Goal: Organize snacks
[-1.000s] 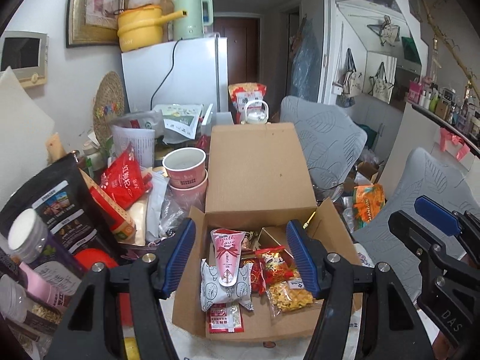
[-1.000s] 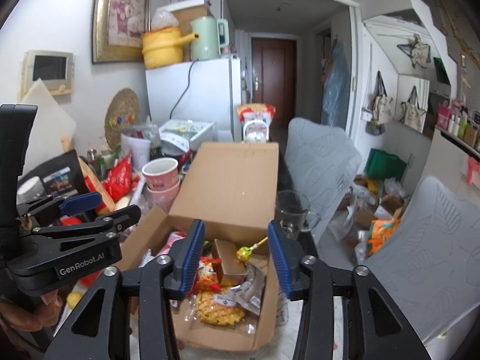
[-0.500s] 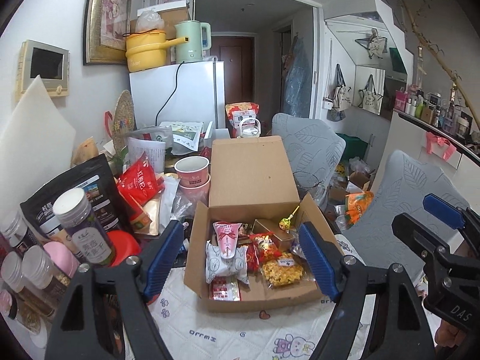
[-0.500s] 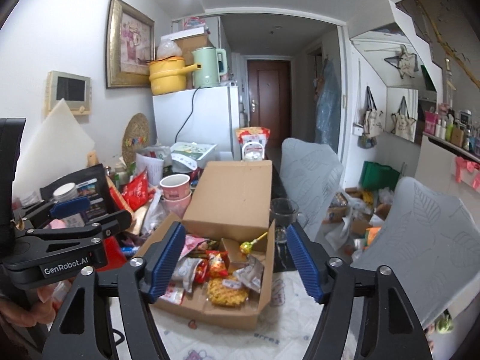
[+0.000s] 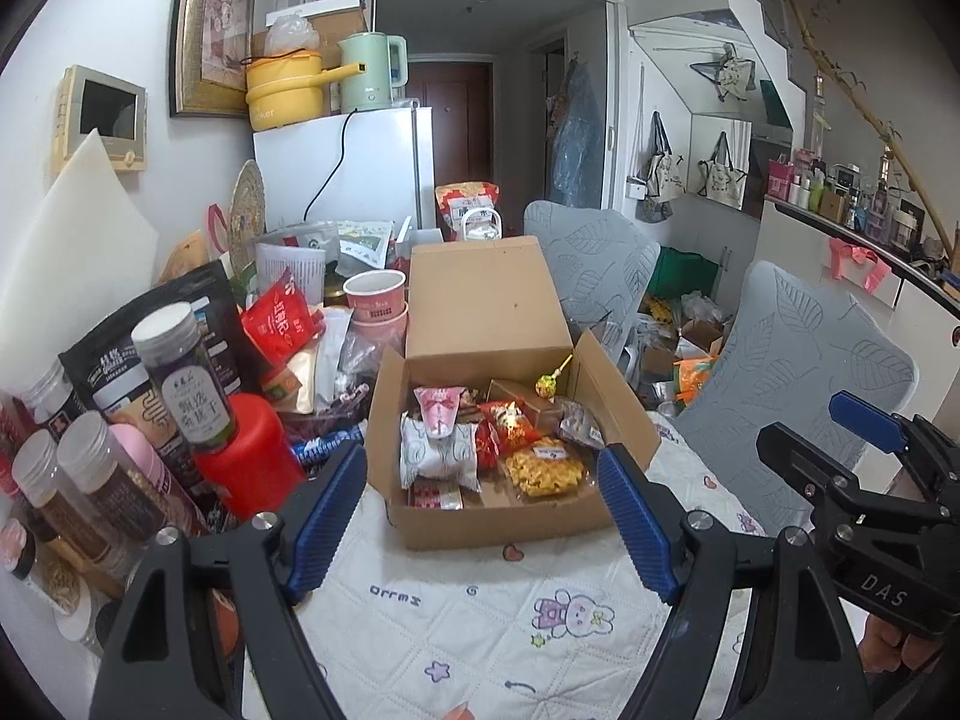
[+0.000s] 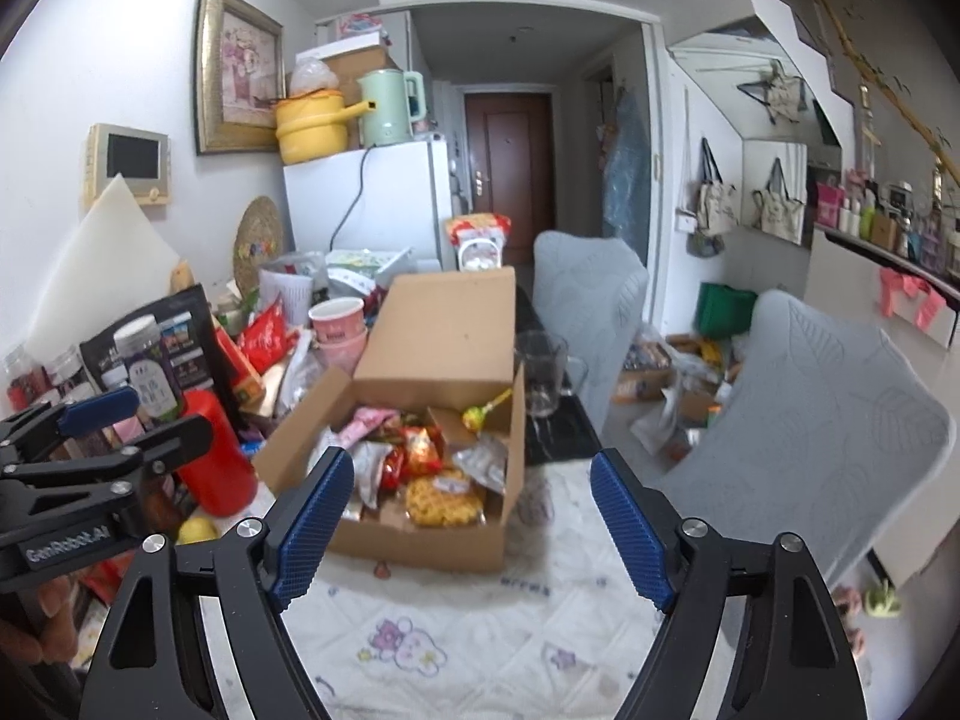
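An open cardboard box stands on the quilted table cover, its lid flap upright behind it. Inside lie a pink packet, a white packet, red packets, a yellow snack bag and a lollipop. My left gripper hovers in front of the box, open and empty. My right gripper is also short of the box. Its jaws are opening, and nothing is between them. The yellow bag and lollipop show in the right wrist view too.
Left of the box crowd a red canister, capped jars, snack bags and stacked pink cups. A glass mug stands right of the box. Two grey chairs flank the table's right side. A white fridge stands behind.
Both grippers have drawn back from over the box toward the near side, so more of the table cover shows. Both pairs of jaws have spread wider.
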`<state>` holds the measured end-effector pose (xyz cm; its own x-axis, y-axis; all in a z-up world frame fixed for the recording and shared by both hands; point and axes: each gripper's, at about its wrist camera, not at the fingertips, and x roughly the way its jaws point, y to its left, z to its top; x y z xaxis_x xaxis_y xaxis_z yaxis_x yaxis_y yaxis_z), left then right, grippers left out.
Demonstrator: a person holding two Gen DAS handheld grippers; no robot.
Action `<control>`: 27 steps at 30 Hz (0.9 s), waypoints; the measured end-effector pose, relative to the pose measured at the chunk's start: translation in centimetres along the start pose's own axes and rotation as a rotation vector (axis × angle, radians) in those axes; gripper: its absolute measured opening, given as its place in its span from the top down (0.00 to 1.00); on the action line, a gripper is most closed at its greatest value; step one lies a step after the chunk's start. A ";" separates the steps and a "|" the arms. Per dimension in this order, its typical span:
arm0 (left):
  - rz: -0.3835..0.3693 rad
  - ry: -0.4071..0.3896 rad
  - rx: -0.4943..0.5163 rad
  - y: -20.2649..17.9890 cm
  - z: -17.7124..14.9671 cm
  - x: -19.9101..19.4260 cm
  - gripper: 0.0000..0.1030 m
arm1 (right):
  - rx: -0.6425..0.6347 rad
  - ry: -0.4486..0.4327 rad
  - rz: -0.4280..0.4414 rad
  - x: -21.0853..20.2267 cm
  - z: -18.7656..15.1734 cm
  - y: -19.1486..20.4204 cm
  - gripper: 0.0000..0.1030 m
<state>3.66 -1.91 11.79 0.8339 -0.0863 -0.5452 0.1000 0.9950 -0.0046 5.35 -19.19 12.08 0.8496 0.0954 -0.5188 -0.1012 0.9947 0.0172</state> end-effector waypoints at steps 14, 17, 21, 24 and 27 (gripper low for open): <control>-0.014 0.044 0.006 -0.1 -2.3 0.5 0.23 | 0.006 0.058 -0.003 -0.1 -2.9 0.0 0.20; -0.012 0.046 0.010 -0.2 -2.5 0.6 0.23 | 0.007 0.060 -0.003 -0.1 -2.9 0.0 0.20; -0.022 0.054 0.011 -0.1 -2.6 0.8 0.23 | 0.007 0.066 -0.004 0.0 -3.0 0.0 0.20; -0.027 0.058 0.011 0.0 -2.7 1.0 0.23 | 0.007 0.070 -0.003 0.2 -3.0 0.1 0.20; -0.028 0.055 0.009 0.0 -2.7 1.0 0.23 | 0.005 0.074 -0.003 0.3 -3.1 0.1 0.20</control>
<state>3.03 -1.84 9.01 0.7993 -0.1108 -0.5906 0.1281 0.9917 -0.0127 4.03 -19.17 9.30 0.8090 0.0895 -0.5810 -0.0960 0.9952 0.0197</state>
